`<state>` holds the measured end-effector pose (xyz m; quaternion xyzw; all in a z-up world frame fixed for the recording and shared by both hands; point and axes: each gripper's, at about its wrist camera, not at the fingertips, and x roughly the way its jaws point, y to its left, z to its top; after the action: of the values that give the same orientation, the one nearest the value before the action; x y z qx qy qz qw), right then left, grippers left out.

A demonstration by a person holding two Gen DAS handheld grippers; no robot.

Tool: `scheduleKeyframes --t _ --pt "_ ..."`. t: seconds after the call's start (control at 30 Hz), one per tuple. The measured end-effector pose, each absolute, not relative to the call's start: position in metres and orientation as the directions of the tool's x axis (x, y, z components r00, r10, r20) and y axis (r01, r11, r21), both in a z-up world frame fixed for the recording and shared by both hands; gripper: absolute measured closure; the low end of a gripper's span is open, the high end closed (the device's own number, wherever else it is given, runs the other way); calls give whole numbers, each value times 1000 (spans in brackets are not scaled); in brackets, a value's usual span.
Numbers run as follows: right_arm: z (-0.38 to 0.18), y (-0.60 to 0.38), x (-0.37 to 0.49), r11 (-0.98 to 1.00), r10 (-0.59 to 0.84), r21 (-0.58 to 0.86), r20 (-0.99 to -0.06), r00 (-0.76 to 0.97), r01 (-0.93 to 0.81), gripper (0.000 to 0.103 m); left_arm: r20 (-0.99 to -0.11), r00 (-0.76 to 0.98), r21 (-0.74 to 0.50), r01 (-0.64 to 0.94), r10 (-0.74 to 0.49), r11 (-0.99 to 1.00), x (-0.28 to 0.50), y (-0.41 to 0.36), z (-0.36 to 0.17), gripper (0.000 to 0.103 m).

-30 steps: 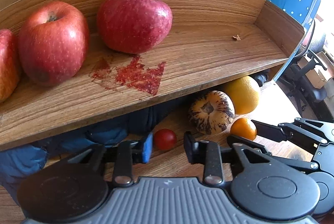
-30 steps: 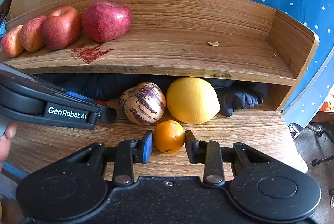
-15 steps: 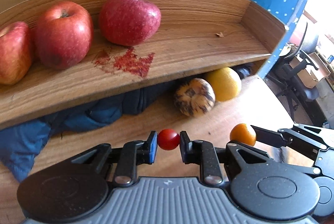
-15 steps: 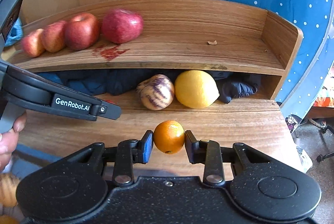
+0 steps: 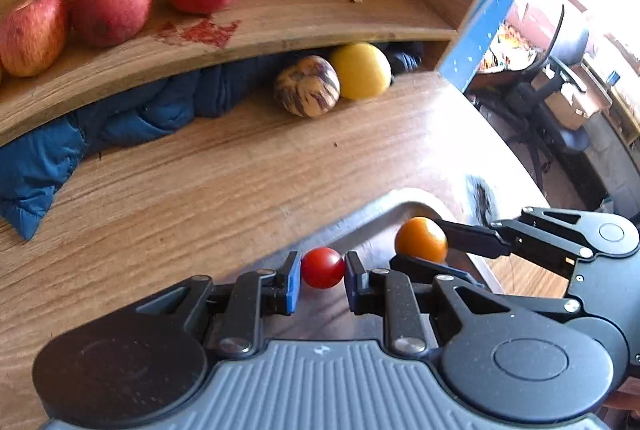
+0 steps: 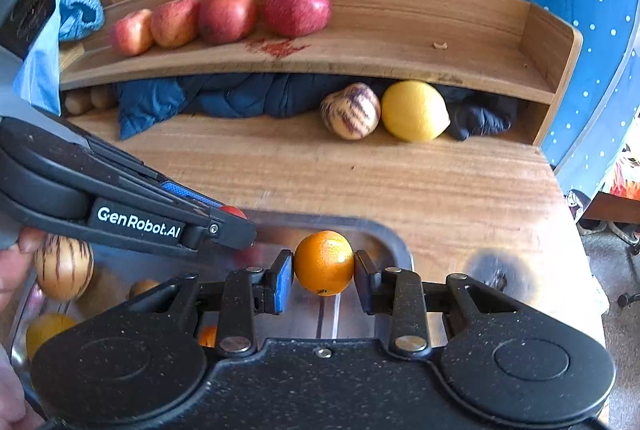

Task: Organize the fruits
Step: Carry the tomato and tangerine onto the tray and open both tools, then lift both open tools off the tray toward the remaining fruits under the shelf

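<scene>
My left gripper (image 5: pixel 322 272) is shut on a small red cherry tomato (image 5: pixel 322 267) and hangs over the far rim of a metal tray (image 5: pixel 394 199). My right gripper (image 6: pixel 323 272) is shut on a small orange (image 6: pixel 324 262) above the same tray (image 6: pixel 390 234); the orange (image 5: pixel 421 239) also shows in the left wrist view. A striped melon (image 6: pixel 63 267), a yellow fruit (image 6: pixel 46 330) and other small fruits lie in the tray. On the desk under the shelf sit a striped melon (image 6: pixel 351 111) and a lemon (image 6: pixel 414 111). Several red apples (image 6: pixel 228 13) line the shelf.
A curved wooden shelf (image 6: pixel 400 57) stands at the back of the desk, with a red stain (image 6: pixel 276 47) on it and a blue jacket (image 6: pixel 224 95) stuffed beneath. A dark burn mark (image 6: pixel 494 268) lies right of the tray. A hand (image 6: pixel 16 262) holds the left gripper. An office chair (image 5: pixel 560 101) stands beyond the desk's right edge.
Both grippers closed on their fruits, lifted them off the desk and pulled back from the shelf. They now hang over the metal tray, which has come into view.
</scene>
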<state>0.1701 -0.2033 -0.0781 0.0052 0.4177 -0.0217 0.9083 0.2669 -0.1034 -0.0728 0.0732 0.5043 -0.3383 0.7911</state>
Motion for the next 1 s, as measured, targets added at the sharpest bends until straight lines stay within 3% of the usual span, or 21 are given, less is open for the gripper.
scheduleKeyframes --t 0.33,0.43,0.53,0.6,0.67,1.0 --pt "-78 -206 151 1000 3 -5 -751 660 -9 67 -862 295 -224 507 -411 832 251 -101 -74 78" --pt "-70 -207 143 1000 16 1 -733 680 -22 63 -856 333 -207 481 -396 852 245 -99 -67 73" --pt "-63 -205 133 999 24 0 -715 699 -34 59 -845 374 -195 449 -381 872 236 -95 -57 63" --pt "-58 -205 124 999 28 -1 -700 714 -40 51 -836 403 -189 426 -372 885 230 -93 -52 41" --pt "-53 -207 116 999 31 -2 -684 728 -44 45 -823 443 -173 402 -357 899 221 -89 -44 32" --pt "-34 -214 69 998 54 13 -625 779 -59 11 -779 563 -123 293 -275 948 166 -65 -19 5"
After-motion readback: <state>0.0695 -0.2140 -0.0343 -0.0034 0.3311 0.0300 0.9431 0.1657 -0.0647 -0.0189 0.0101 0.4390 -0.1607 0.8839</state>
